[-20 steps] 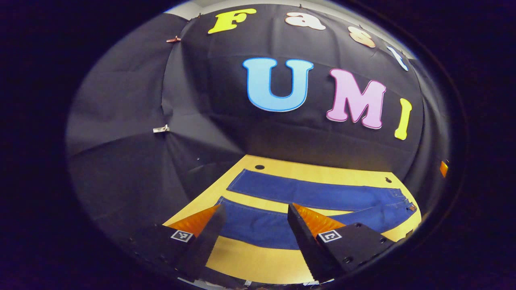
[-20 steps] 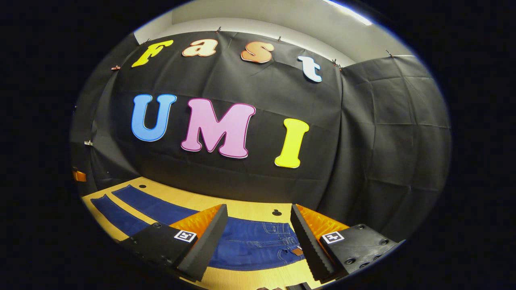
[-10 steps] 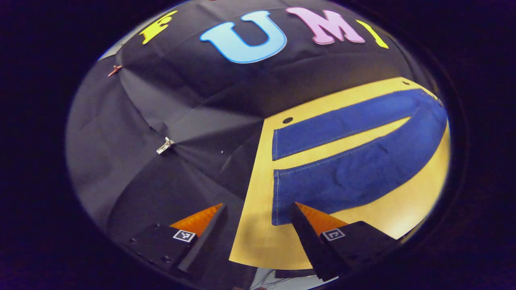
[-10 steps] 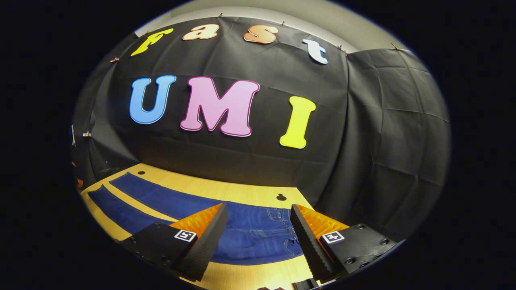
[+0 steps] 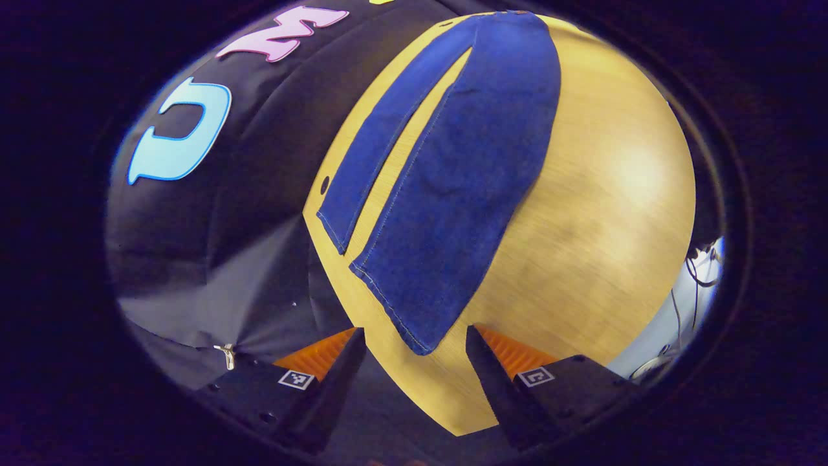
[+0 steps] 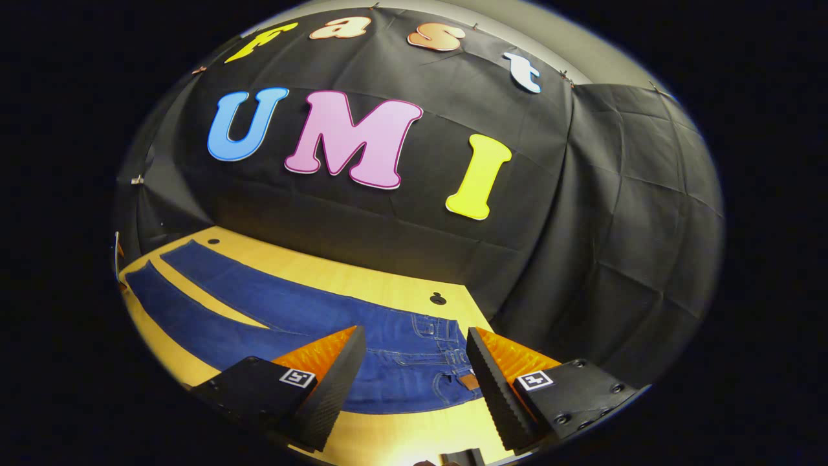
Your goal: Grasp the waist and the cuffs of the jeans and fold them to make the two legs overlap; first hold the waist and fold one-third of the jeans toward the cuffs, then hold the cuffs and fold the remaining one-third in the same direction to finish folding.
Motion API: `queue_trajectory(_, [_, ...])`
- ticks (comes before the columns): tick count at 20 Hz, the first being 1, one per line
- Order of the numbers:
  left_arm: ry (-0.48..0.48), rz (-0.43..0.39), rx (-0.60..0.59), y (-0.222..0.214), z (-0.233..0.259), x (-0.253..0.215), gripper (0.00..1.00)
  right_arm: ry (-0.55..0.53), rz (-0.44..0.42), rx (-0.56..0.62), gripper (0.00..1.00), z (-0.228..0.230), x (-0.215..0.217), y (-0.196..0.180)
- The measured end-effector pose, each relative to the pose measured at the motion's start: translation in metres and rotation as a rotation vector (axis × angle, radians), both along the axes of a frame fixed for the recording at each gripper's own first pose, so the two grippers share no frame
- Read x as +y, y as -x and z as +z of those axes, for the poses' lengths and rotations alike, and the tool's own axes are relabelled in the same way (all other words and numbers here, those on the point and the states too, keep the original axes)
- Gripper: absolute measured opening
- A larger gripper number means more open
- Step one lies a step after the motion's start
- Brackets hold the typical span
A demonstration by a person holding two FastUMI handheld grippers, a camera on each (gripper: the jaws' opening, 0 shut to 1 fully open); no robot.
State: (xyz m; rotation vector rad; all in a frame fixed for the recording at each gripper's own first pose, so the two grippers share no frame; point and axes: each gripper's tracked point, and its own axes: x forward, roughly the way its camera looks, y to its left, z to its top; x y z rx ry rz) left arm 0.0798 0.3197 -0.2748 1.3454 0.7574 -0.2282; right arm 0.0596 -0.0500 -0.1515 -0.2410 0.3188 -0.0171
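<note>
The jeans (image 5: 453,168) lie flat and unfolded on the wooden worktop (image 5: 601,213), the two legs spread apart in a narrow V with bare wood between them. The cuffs sit at the worktop's left end near the black cloth wall (image 6: 582,213), and the waist (image 6: 440,343) lies at the right end, close to the back edge beside a small dark hole (image 6: 438,298) in the wood.

What has changed in the last second is mostly on the left. The left gripper (image 5: 415,349) has swung round from facing the wall to looking down along the near leg, and that leg's cuff (image 5: 414,317) now sits just ahead of its spread fingers, pointing into the gap between them. Its jaws stand wide apart with nothing between them. The right gripper (image 6: 414,349) has eased lower and nearer to the waist, which now shows between its fingers; it too is spread wide and holds nothing.

So both grippers look lined up for the first fold, I'd say: one on the near cuff, one on the waist. Neither has touched the denim yet, and bringing the near leg over onto the far one is not yet begun.
</note>
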Motion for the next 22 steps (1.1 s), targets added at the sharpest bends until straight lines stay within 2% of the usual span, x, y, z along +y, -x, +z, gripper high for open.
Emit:
queue_trajectory(4, [-0.102, -0.106, 0.021, -0.011, -0.009, -0.009, 0.95, 0.089, 0.011, 0.024, 0.96, -0.014, -0.020, -0.004])
queue_trajectory(8, [-0.110, -0.148, 0.034, -0.030, -0.013, -0.013, 0.89, 0.116, -0.005, 0.098, 0.96, -0.038, -0.051, -0.007])
queue_trajectory(10, [-0.098, -0.145, 0.056, -0.034, -0.019, -0.017, 0.80, 0.139, -0.036, 0.049, 0.97, -0.032, -0.073, -0.011])
queue_trajectory(12, [-0.089, -0.137, 0.083, -0.032, -0.025, -0.019, 0.64, 0.210, -0.044, 0.049, 0.96, -0.034, -0.092, -0.012])
queue_trajectory(13, [-0.095, -0.139, 0.091, -0.032, -0.029, -0.019, 0.48, 0.254, -0.032, 0.051, 0.96, -0.036, -0.099, -0.013])
queue_trajectory(14, [-0.101, -0.139, 0.098, -0.033, -0.030, -0.021, 0.40, 0.306, -0.013, 0.048, 0.97, -0.037, -0.107, -0.015])
queue_trajectory(16, [-0.094, -0.119, 0.100, -0.031, -0.033, -0.022, 0.24, 0.435, 0.065, 0.049, 0.96, -0.041, -0.115, -0.017])
queue_trajectory(17, [-0.091, -0.109, 0.100, -0.030, -0.034, -0.023, 0.13, 0.500, 0.127, 0.057, 0.96, -0.045, -0.115, -0.017])
queue_trajectory(18, [-0.086, -0.102, 0.095, -0.029, -0.034, -0.024, 0.12, 0.561, 0.201, 0.067, 0.96, -0.053, -0.113, -0.017])
queue_trajectory(19, [-0.080, -0.092, 0.096, -0.029, -0.035, -0.025, 0.07, 0.627, 0.274, 0.085, 0.95, -0.061, -0.108, -0.017])
queue_trajectory(22, [-0.043, -0.056, 0.126, -0.031, -0.037, -0.023, 0.06, 0.768, 0.468, 0.144, 0.95, -0.092, -0.104, -0.008])
